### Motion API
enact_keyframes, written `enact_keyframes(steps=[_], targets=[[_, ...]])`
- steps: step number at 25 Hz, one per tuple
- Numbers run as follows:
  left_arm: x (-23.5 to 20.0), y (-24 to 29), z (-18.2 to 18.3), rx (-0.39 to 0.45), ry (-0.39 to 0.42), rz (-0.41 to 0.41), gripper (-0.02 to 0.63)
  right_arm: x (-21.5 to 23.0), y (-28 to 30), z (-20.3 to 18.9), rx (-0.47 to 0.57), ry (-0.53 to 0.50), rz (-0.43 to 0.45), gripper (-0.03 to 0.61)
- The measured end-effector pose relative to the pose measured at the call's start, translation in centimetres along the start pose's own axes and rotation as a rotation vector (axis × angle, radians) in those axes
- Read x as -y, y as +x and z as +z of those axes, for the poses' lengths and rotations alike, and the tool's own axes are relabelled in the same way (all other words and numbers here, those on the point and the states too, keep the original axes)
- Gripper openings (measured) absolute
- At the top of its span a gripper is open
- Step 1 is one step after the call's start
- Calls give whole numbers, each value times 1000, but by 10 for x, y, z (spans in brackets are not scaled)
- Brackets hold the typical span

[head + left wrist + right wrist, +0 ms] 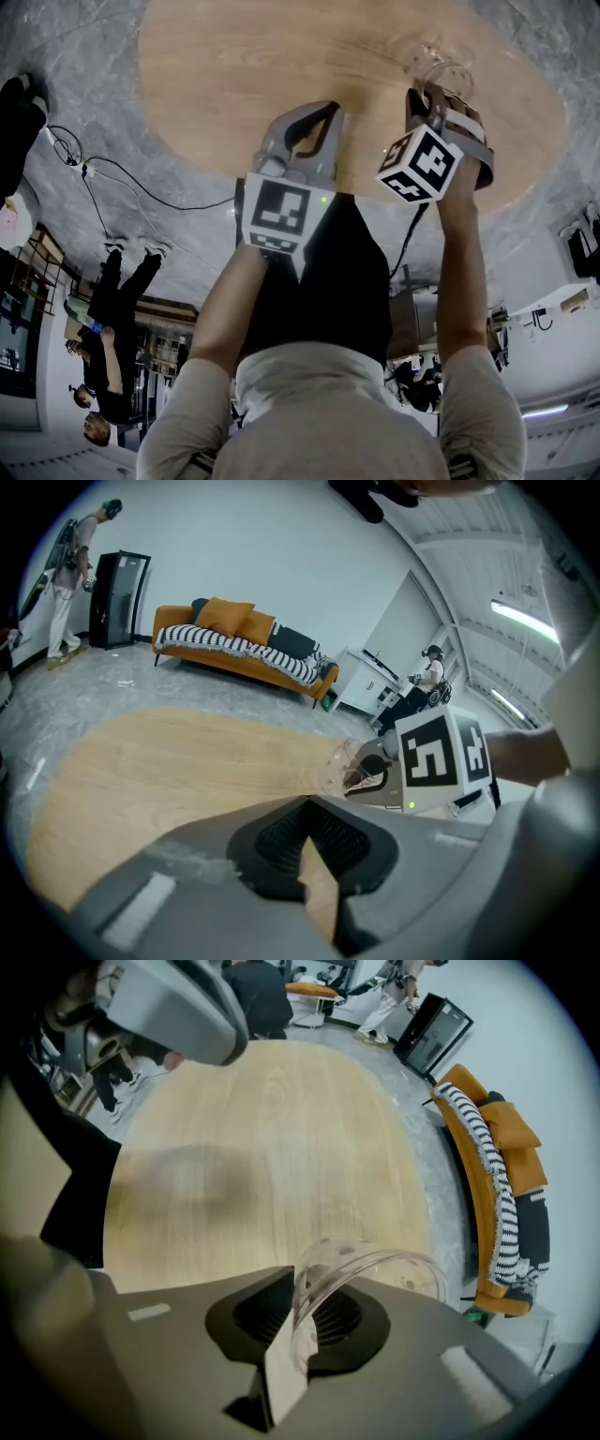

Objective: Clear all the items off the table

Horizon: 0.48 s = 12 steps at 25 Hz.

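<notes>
1. The clear cup (367, 1267) is the only container in sight. It sits at the tip of the right gripper (289, 1330), whose jaws are closed on its thin wall at the rim.
2. A few dark specks dot the cup's wall. Through it show only the table's wood and the gripper's black pad.
3. In the head view the clear cup (446, 75) lies over the right part of the table (281, 56), just ahead of the right gripper (427, 96). The pictures do not show whether its base touches the wood.
4. From the left gripper view the cup is tilted, with its mouth turned sideways toward that camera.
5. The left gripper (309, 841) has its jaws drawn nearly together. Only a thin wedge of tabletop shows between the pads, and they hold nothing.
6. In the head view the left gripper (314, 114) hangs over the near edge of the table, beside the right one and a little apart from it.
7. The table is an oval of pale wood. Its near rim curves under both forearms, and bare wood runs wide ahead of the two grippers to the far rim.
8. Grey marbled floor (84, 84) rings the table on every side. A thin cable (131, 173) trails across it at the left.
9. Well off the table stand an orange sofa (234, 639) with a striped throw and a black cabinet (119, 597). Several people stand at the room's edges.
</notes>
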<state>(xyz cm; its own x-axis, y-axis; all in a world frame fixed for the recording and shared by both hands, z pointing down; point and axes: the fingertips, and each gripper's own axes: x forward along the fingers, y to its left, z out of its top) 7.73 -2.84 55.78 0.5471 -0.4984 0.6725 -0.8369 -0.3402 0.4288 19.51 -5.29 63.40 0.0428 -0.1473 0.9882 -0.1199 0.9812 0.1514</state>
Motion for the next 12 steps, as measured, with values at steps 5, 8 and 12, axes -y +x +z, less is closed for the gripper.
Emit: enact_keyframes(steps=[5,8,12], targets=[[-5,-7,-4,2,-6,13,20,-10,-15,24,151,141,45,46],[-11,-11,-6,4,-4,22,20,-15,-24,43,248,225,78,46],[-19,-16,-9,8,-10,34,20,-13,-42,70,414,405,133,46]])
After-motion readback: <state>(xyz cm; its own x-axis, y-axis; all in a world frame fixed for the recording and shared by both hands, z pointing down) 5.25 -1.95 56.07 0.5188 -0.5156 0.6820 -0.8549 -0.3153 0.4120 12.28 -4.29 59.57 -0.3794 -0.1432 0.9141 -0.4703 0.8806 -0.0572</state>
